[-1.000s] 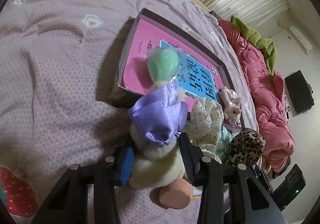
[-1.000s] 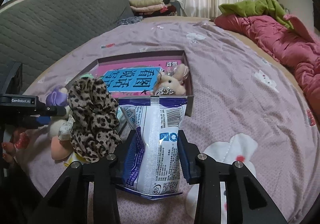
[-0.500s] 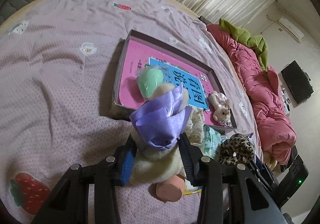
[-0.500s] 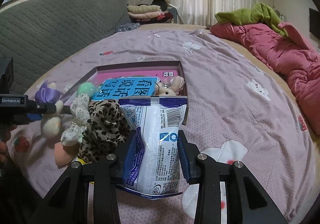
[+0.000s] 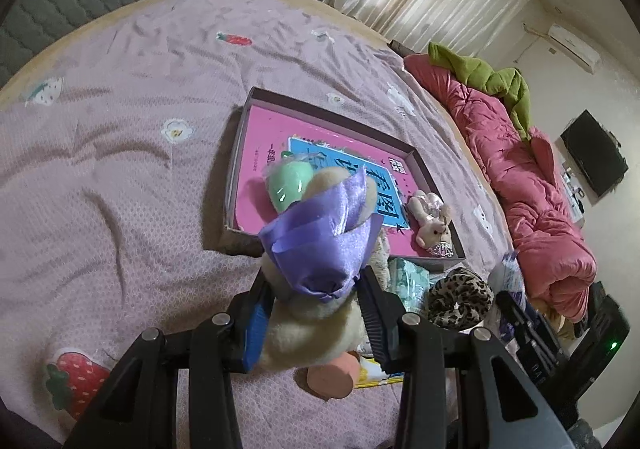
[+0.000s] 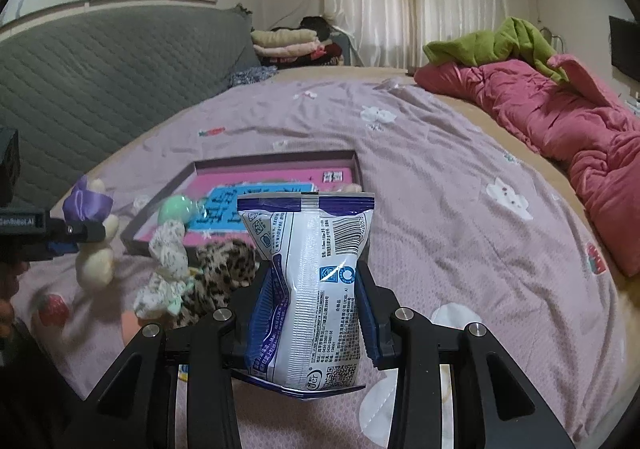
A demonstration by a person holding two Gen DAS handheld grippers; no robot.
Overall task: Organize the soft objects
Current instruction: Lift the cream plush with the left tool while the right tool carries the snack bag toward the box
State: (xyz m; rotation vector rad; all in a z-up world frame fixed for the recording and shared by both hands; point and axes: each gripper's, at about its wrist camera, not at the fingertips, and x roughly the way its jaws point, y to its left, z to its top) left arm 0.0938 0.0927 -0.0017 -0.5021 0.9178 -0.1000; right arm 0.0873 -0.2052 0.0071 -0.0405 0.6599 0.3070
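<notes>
The left tool [image 5: 312, 313] is clamped on a cream plush toy [image 5: 308, 333] wearing a purple satin bow [image 5: 320, 245], held above the lilac bed sheet [image 5: 120, 177]. The right tool [image 6: 314, 309] squeezes a white-and-blue tissue pack [image 6: 316, 289], held upright. At twelve o'clock from both lies a shallow box tray [image 6: 358, 169] with a pink book, a green egg-shaped toy [image 5: 288, 183] and a small pink bunny [image 5: 432, 223] inside. A leopard-print scrunchie [image 5: 460, 297] lies just outside it.

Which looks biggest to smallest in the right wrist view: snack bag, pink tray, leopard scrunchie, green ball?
1. snack bag, though it's nearest the camera, so inflated
2. pink tray, partly hidden
3. leopard scrunchie
4. green ball
</notes>
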